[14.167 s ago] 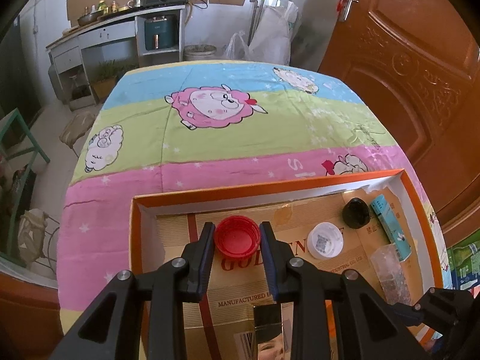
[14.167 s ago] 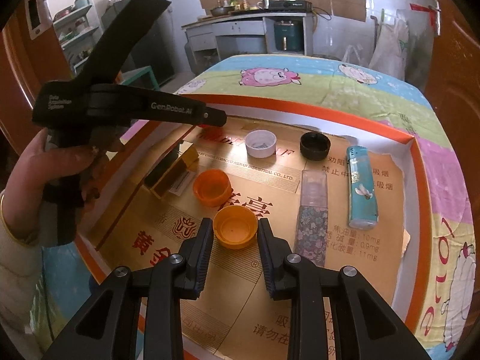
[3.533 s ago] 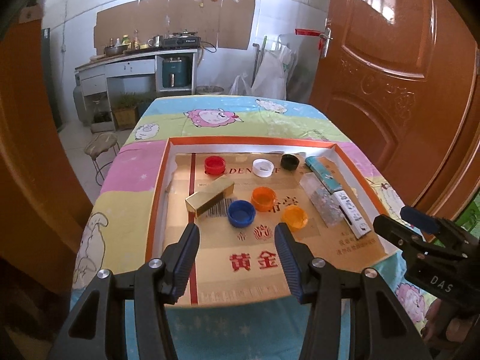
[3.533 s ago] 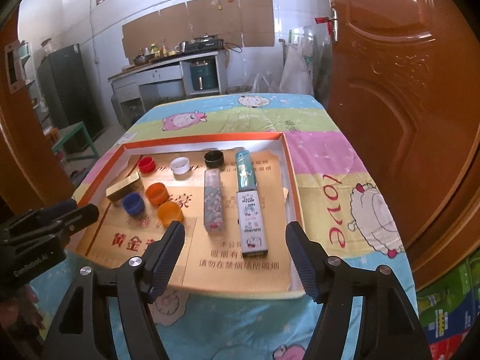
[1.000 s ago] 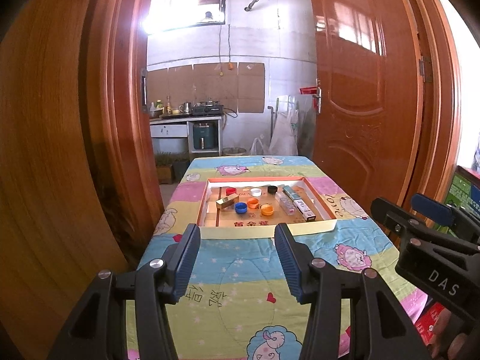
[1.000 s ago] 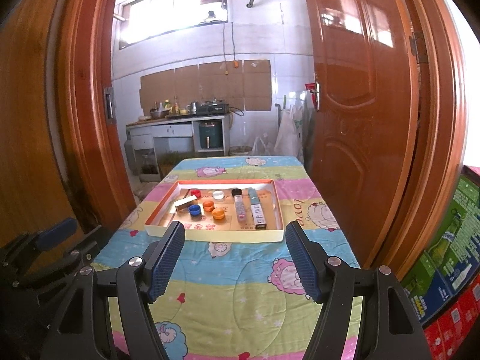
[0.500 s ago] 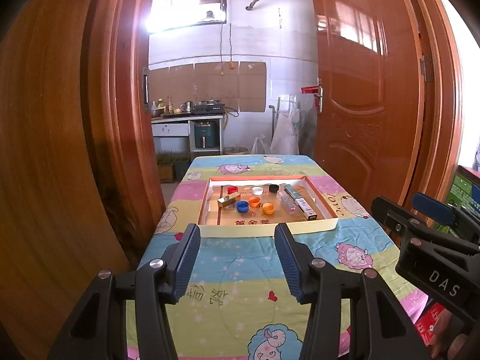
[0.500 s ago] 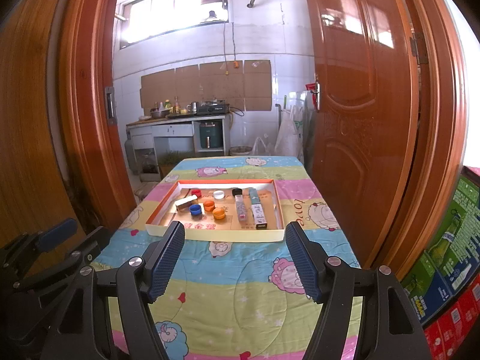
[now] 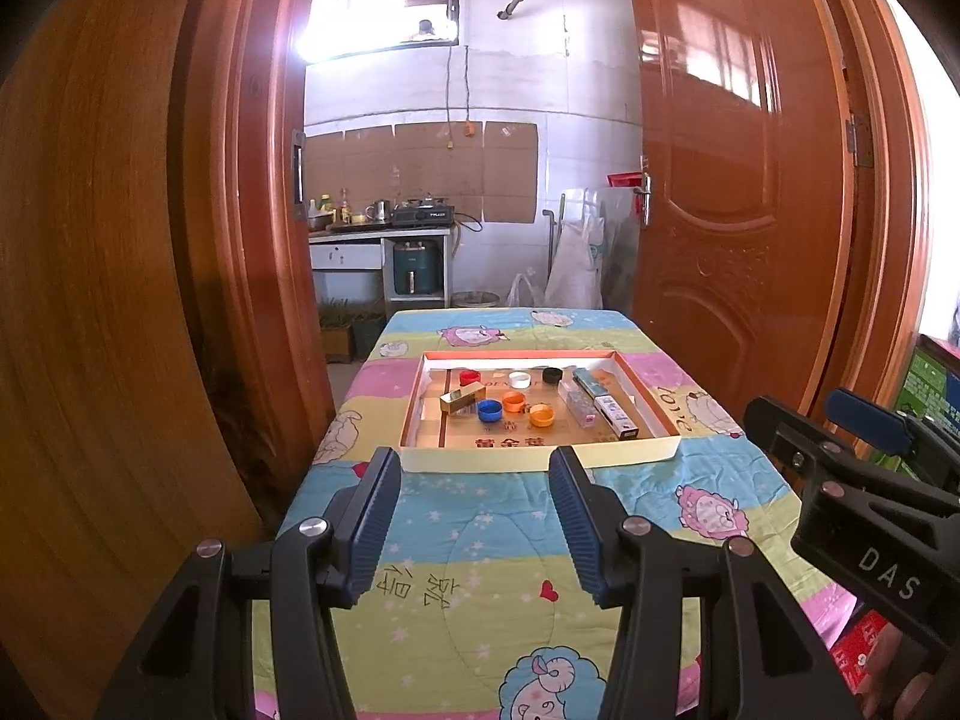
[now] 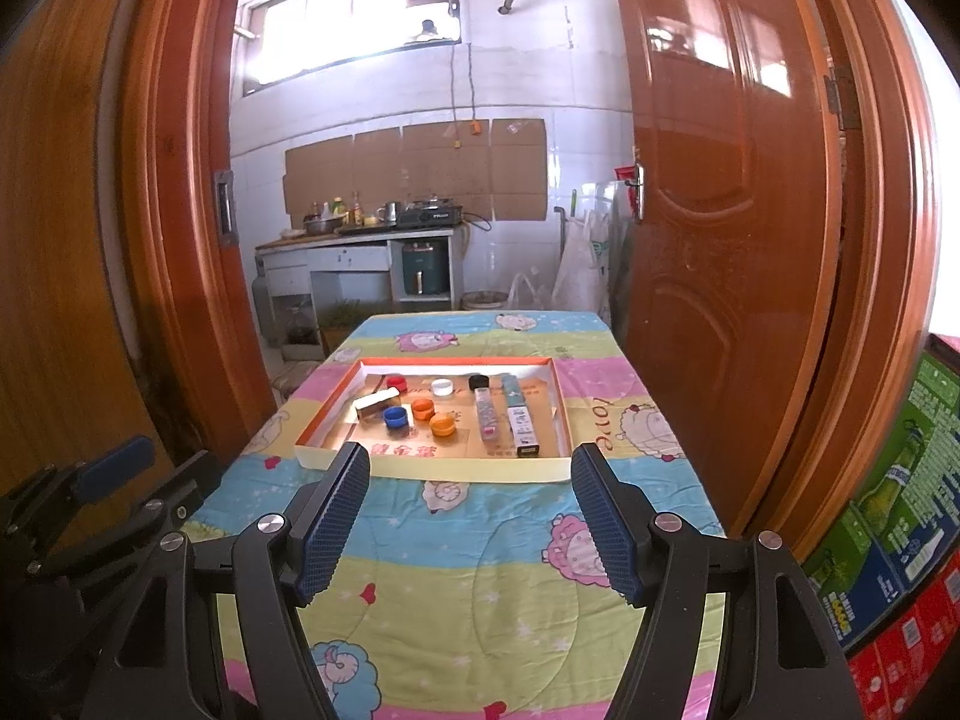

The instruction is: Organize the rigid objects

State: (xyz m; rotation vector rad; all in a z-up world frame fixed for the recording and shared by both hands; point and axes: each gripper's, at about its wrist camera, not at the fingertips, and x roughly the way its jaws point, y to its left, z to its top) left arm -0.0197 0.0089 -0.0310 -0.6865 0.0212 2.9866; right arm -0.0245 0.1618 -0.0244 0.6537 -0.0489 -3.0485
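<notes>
A shallow cardboard tray [image 9: 414,405] [image 10: 561,420] with an orange rim lies far off on the quilt-covered table. Inside it sit red [image 9: 469,375], white [image 9: 519,379], black [image 9: 552,374], blue [image 9: 489,410] [image 10: 395,417] and two orange caps [image 9: 542,415] [image 10: 443,423], a gold box [image 9: 462,399], a clear case [image 9: 579,405] and two lighters [image 9: 612,408] [image 10: 521,420]. My left gripper [image 9: 474,468] and right gripper [image 10: 468,468] both stand open and empty over the near end of the table, well short of the tray. The right gripper's body also shows at the right edge of the left wrist view.
Orange-brown wooden doors [image 9: 738,228] and door frames [image 9: 252,240] flank the table on both sides. A kitchen counter [image 9: 384,234] with a stove stands at the back wall. Stacked printed cartons [image 10: 888,540] sit by the right door. The cartoon quilt [image 9: 480,570] covers the table.
Nothing has visibly changed over the last second; both grippers hold still and stay open. Seconds before that, both had drawn far back from the tray.
</notes>
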